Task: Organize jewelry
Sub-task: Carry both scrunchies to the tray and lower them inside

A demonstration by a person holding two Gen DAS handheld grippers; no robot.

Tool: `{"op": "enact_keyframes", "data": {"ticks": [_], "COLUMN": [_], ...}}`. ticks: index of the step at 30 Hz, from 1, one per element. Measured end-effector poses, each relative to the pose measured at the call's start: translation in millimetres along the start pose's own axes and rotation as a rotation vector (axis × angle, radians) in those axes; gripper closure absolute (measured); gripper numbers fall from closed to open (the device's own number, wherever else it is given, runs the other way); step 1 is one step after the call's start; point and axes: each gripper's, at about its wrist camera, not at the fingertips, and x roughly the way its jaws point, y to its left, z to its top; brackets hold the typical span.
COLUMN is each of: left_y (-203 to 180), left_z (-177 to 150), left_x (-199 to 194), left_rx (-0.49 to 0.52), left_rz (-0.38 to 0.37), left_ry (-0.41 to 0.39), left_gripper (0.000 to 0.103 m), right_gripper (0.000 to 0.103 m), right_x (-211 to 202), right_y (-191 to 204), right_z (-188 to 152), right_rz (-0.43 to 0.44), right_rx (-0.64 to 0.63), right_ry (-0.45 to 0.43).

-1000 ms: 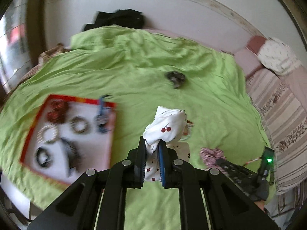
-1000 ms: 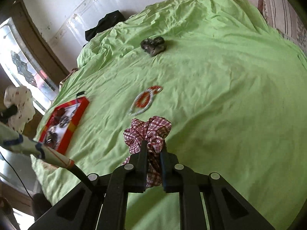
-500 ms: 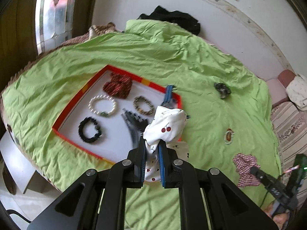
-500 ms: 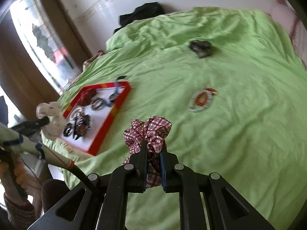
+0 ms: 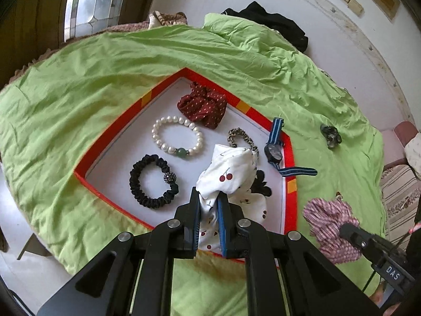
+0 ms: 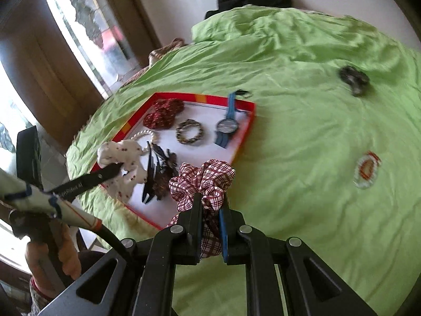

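Left wrist: cherry scrunchie (image 5: pixel 226 176) between pads.

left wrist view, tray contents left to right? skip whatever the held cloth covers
Black scrunchie → pearl bracelet → red dotted scrunchie → leopard hair tie → watch, its strap draped over the red tray rim.

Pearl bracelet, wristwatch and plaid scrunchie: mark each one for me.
pearl bracelet (image 5: pixel 176 138): left wrist view, green bead.
wristwatch (image 5: pixel 273 153): left wrist view, dark dial.
plaid scrunchie (image 6: pixel 202 181): right wrist view, ruffle above the fingers.
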Motion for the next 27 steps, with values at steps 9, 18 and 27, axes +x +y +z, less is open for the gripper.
{"op": "enact_keyframes", "data": {"ticks": [9, 18, 27], "left_y": [5.0, 5.3, -6.2], "left_z": [-9.8, -13.5, -15.9], "left_x": [24.3, 28.8, 16.9], "left_rx": [0.036, 0.068, 0.127], "left_rz": [-0.023, -0.025, 0.006], "left_ry": [0.044, 0.015, -0.070], "left_gripper": [0.092, 0.092, 0.066], "right_gripper": [0.091, 0.091, 0.084], "right_x": [56.4, 86.2, 85.0], "right_y": [21.1, 27.3, 24.8], "right_z": [22.4, 27.5, 28.7], "right_rz": [-0.054, -0.097, -0.095], "right_rx": [-0.025, -0.048, -0.045], "right_ry": [0.061, 0.093, 0.077]}}
